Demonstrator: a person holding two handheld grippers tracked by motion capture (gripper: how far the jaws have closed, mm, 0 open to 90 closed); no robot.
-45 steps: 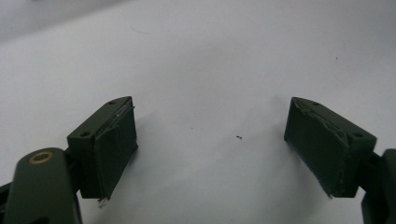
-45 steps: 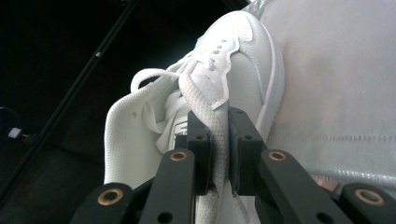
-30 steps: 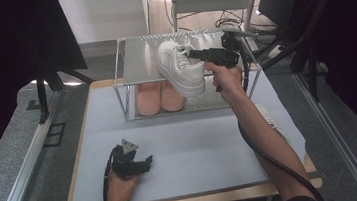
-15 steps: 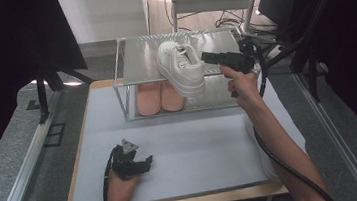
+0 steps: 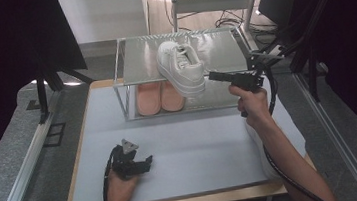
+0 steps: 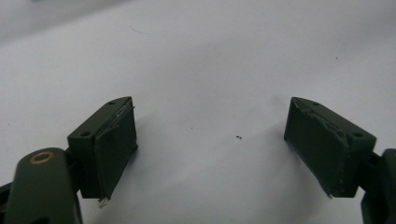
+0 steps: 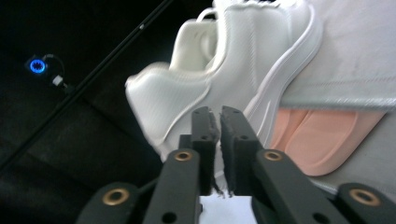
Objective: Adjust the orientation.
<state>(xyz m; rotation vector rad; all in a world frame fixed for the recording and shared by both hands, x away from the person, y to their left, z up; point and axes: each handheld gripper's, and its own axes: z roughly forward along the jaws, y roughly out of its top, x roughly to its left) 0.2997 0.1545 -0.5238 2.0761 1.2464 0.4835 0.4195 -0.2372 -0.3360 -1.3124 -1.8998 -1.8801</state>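
White sneaker [image 5: 180, 67] sits on rack's top shelf [image 5: 137, 64], upper centre, heel overhanging the front edge. Right tongs [image 5: 212, 76] closed, empty, just beside heel. Left tongs [image 5: 145, 162] wide open, empty, lower left on surface [image 5: 196, 144].

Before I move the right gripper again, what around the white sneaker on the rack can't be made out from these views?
- White sneaker: its toe is cut off by the top edge in the right gripper view.
- Pink insoles: their far ends are hidden under the rack's top shelf in the high view.
- Right gripper: fingers look shut; the blur leaves contact with the heel unclear.
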